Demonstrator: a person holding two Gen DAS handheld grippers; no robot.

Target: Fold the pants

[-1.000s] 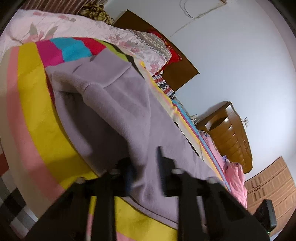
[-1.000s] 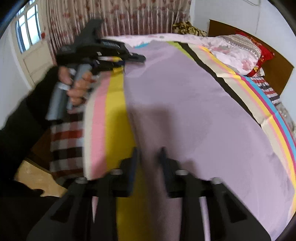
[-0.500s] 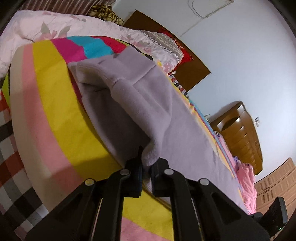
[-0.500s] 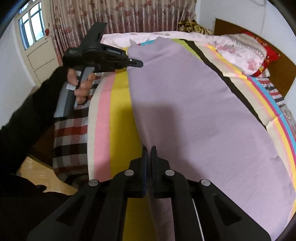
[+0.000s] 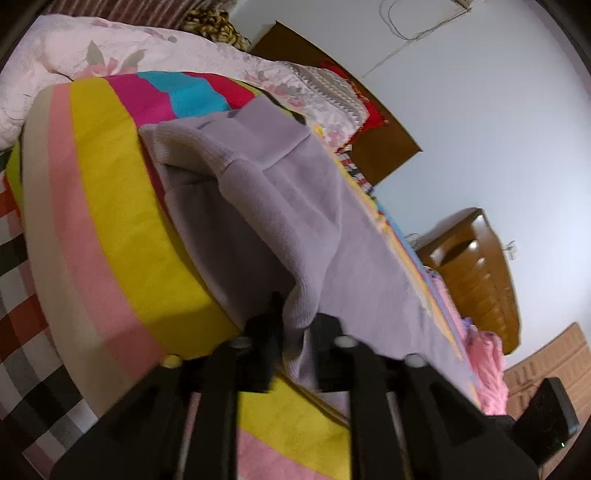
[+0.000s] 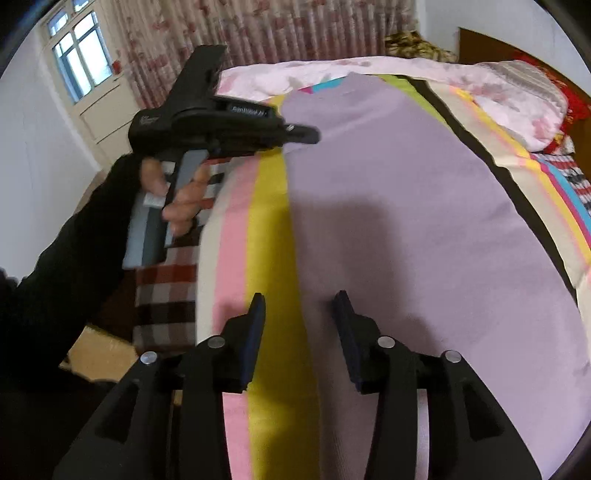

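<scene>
Left wrist view: my left tongs (image 5: 295, 325) have their jaws apart around a raised fold of the lilac pants (image 5: 280, 206). My right tongs (image 6: 299, 314) gape wide over the pants' near edge on the striped bed (image 6: 269, 229).

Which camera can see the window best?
The right wrist view. The window shows at its upper left, beside the curtain, with its panes bright. The left wrist view faces the wall and headboard instead, so no window appears there.
</scene>
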